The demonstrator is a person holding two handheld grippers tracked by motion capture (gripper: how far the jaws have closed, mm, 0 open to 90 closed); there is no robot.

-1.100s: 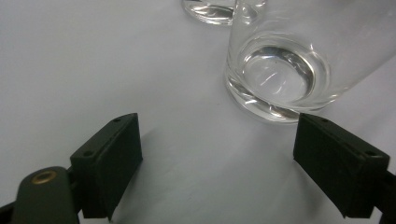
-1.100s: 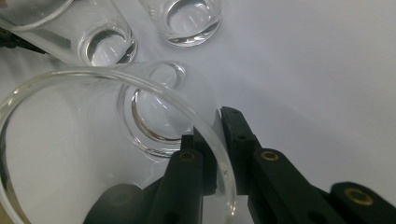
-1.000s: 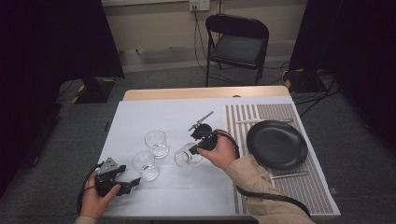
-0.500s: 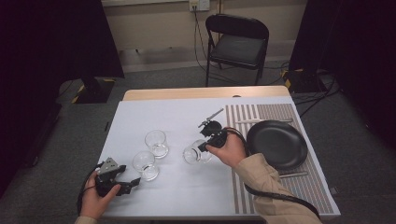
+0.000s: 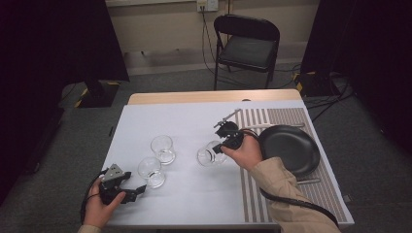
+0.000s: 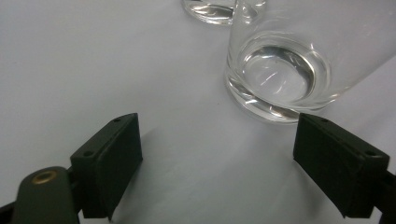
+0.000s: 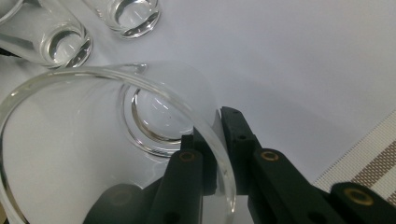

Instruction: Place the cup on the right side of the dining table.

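the tilted glass (image 5: pixel 210 156) is hanging near the middle of the white table cover (image 5: pixel 194 121), just left of the striped placemat (image 5: pixel 252 194), leaning with its mouth toward the person. the right gripper (image 5: pixel 224 145) is pinching the wall of that glass at the rim: in the right gripper view its two black jaws are standing close together with the clear rim (image 7: pixel 212 140) running between them, one jaw inside and one outside. the person's right hand (image 5: pixel 243 154) is wrapping the gripper from the near right side, its beige sleeve (image 5: pixel 286 194) lying over the placemat.

to the left of the held glass two more glasses are standing upright on the cover, the far glass (image 5: pixel 163 149) and the near glass (image 5: pixel 151 171), just beside each other. the left gripper (image 5: pixel 132 190) is resting low at the near left part of the table, its jaws standing wide apart with nothing between them; in the left gripper view the near glass (image 6: pixel 280 74) is sitting just beyond the jaw tips.

on the placemat to the right of the right hand a black plate (image 5: pixel 291 148) is lying. beyond the table's far edge a black folding chair (image 5: pixel 248 46) is standing.
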